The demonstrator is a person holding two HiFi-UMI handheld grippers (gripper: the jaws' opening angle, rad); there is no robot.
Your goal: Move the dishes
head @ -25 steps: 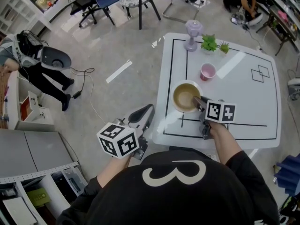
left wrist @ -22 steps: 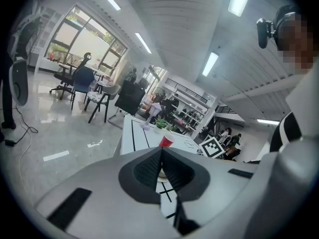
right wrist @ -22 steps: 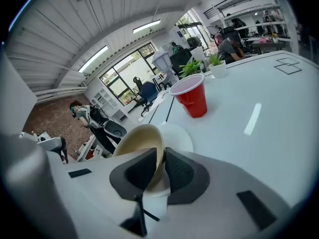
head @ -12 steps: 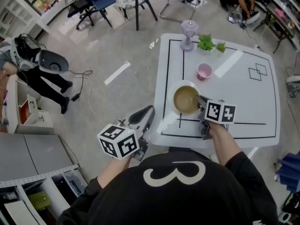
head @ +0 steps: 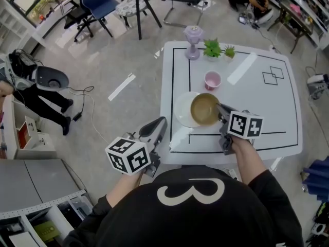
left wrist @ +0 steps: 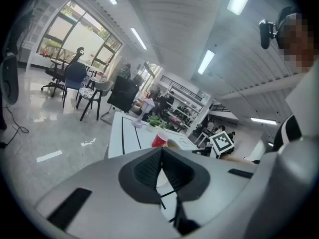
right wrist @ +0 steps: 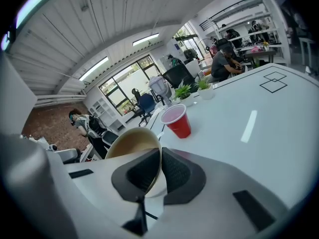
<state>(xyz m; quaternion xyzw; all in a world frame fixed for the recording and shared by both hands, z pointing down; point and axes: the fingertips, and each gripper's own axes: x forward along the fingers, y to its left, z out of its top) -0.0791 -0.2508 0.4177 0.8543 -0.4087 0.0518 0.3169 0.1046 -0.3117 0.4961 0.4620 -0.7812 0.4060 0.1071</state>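
A tan bowl hangs tilted just above the white table, and my right gripper is shut on its near rim. In the right gripper view the bowl's rim runs between the two black pads of the right gripper. A white plate lies on the table to the bowl's left, partly under it. A red cup stands farther back. My left gripper is shut on nothing, held off the table's near left corner.
A lavender goblet and two small potted plants stand at the table's far edge. Black lines are marked on the tabletop. Chairs stand beyond the table, a person at the left, and grey cabinets at the lower left.
The bowl has come up off the plate and shifted right with my right gripper, which uncovers the plate's left part. The left gripper has barely moved.
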